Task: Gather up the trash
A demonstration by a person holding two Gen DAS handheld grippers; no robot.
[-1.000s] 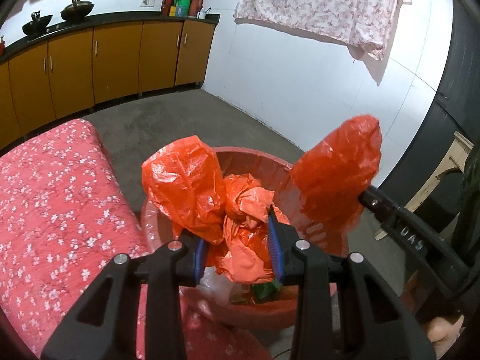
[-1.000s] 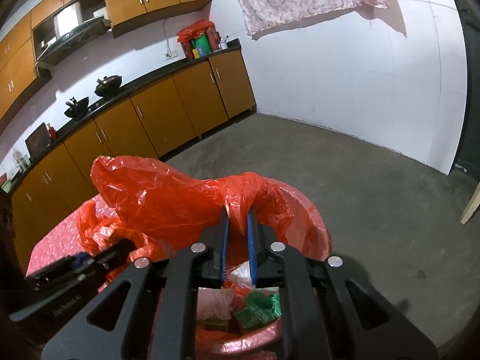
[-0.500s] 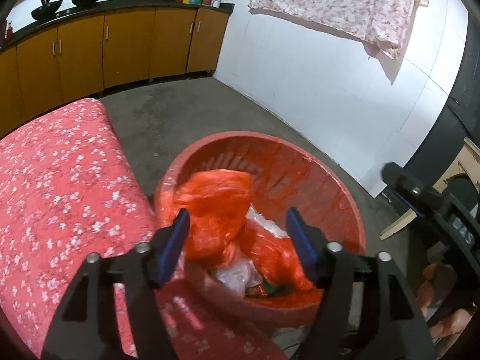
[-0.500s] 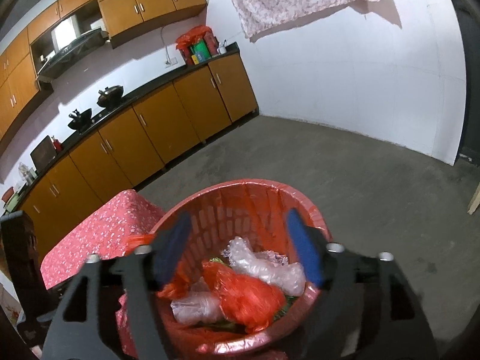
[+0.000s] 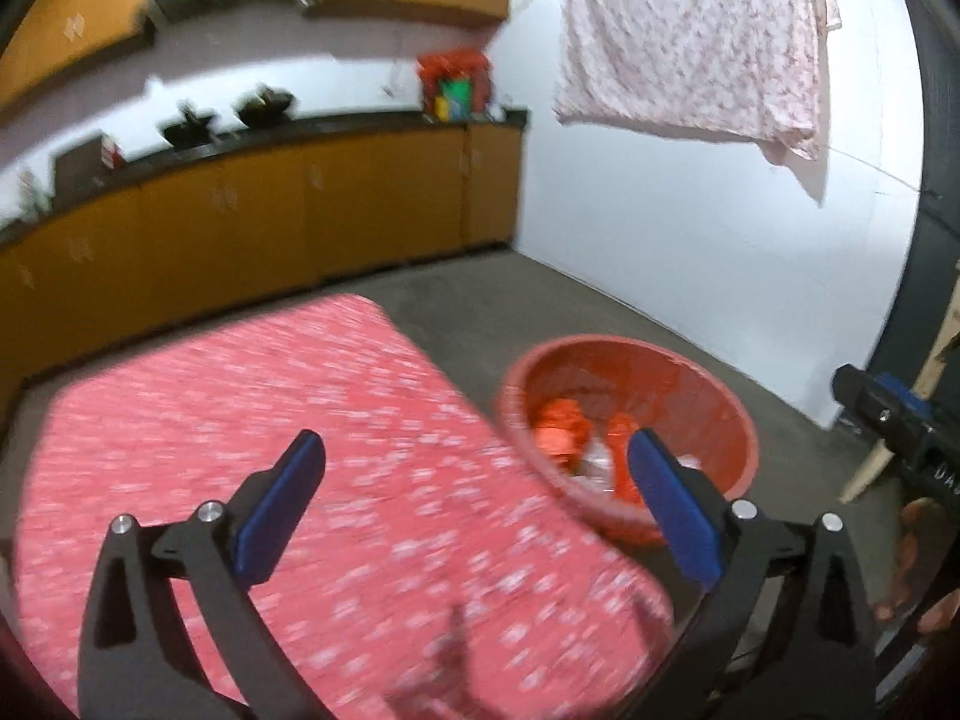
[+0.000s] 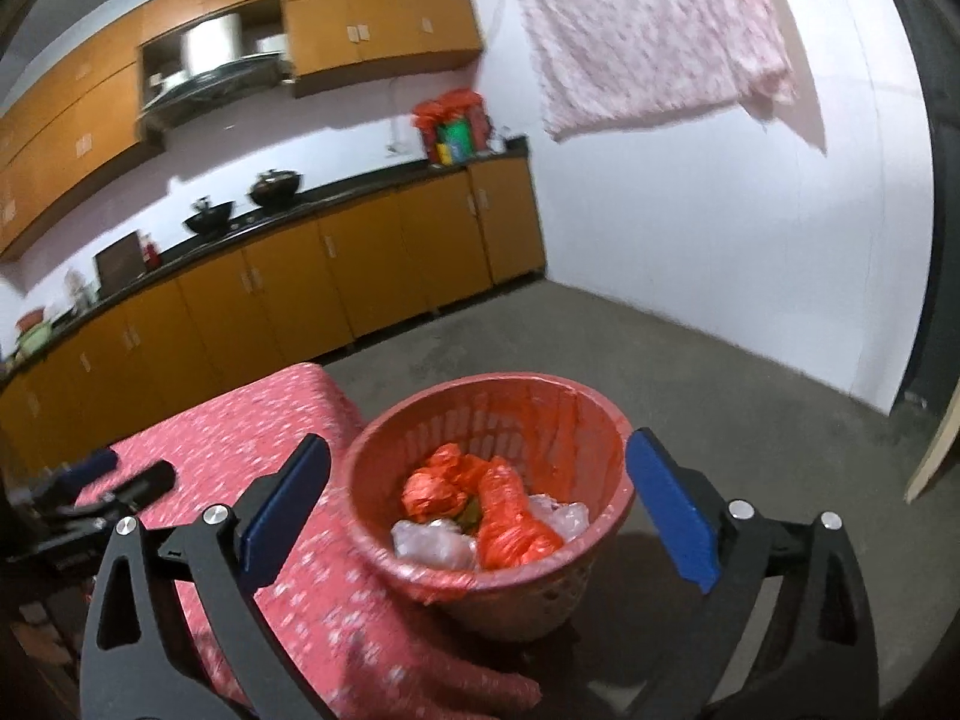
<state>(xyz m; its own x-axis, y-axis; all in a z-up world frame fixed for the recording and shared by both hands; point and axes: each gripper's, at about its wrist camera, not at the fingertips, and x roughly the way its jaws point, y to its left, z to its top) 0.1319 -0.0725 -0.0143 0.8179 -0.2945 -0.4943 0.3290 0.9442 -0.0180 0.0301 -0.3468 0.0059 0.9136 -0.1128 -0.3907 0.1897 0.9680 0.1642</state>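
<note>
A red plastic basket (image 6: 543,414) stands beside the table with the red floral cloth (image 6: 240,420). Inside it lie crumpled orange plastic bags (image 6: 438,486) and clear plastic wrap (image 6: 432,543). My right gripper (image 6: 477,438) hovers above and in front of the basket, jaws opening wide, nothing between them. My left gripper (image 5: 474,438) is over the floral cloth (image 5: 240,420), left of the basket (image 5: 720,402), jaws also opening, nothing between them. The orange bags (image 5: 558,426) show inside the basket. Each gripper shows at the edge of the other's view: the right gripper (image 5: 900,426), the left gripper (image 6: 120,480).
Orange cabinets (image 6: 360,252) with a dark counter and pots line the far wall. A pink flowered cloth (image 6: 648,30) hangs on the white wall. Grey concrete floor (image 6: 720,390) surrounds the basket. A wooden piece (image 6: 936,450) leans at the right by a dark door.
Both grippers were shut on the orange bag over the basket; they opened, the bag dropped into the basket, and both drew back and up. The left one swung left over the table.
</note>
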